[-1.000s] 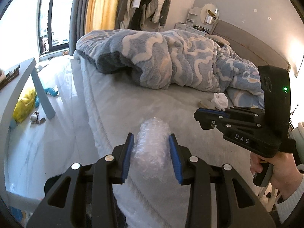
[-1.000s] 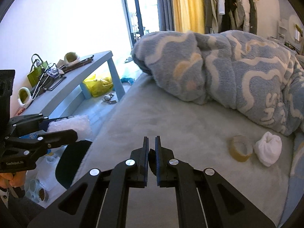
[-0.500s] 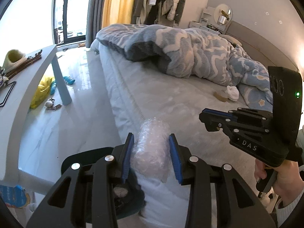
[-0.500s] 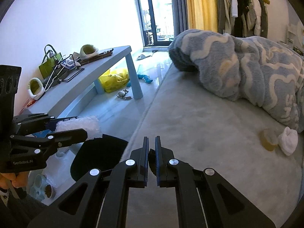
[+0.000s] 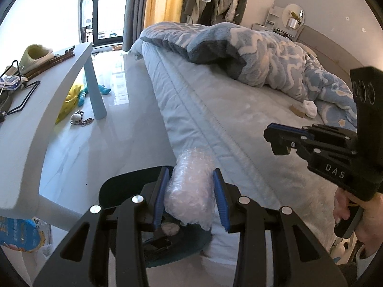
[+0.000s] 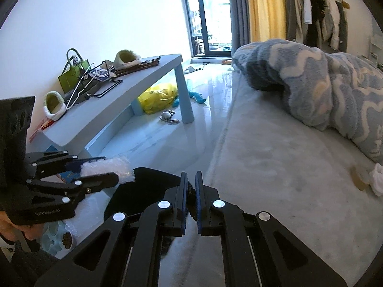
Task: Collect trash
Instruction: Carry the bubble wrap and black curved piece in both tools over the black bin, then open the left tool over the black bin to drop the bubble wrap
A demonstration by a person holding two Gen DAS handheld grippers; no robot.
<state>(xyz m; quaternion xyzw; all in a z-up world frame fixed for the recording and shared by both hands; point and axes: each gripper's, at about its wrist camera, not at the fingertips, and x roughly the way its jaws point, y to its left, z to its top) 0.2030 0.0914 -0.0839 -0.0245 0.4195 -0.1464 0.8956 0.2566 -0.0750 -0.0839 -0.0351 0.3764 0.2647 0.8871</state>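
Observation:
My left gripper (image 5: 190, 191) is shut on a wad of clear bubble wrap (image 5: 189, 186) and holds it over the black trash bin (image 5: 124, 189) beside the bed; the bin holds some trash. The same wad (image 6: 107, 168) and bin (image 6: 148, 191) show in the right wrist view. My right gripper (image 6: 190, 196) is shut and empty, over the bed's near edge, next to the bin. A brown tape roll (image 5: 296, 108) and a white crumpled tissue (image 5: 310, 107) lie far off on the mattress by the blanket.
A grey mattress (image 5: 227, 124) carries a blue wavy blanket (image 5: 251, 55). A light blue low table (image 6: 124, 102) with slippers, a green bag and hangers stands left. A yellow bag (image 6: 158, 96) and small toys lie on the shiny floor.
Both grippers drew back from the bed toward its edge. The left gripper carried the bubble wrap off the mattress to above the black bin. The right gripper stayed shut.

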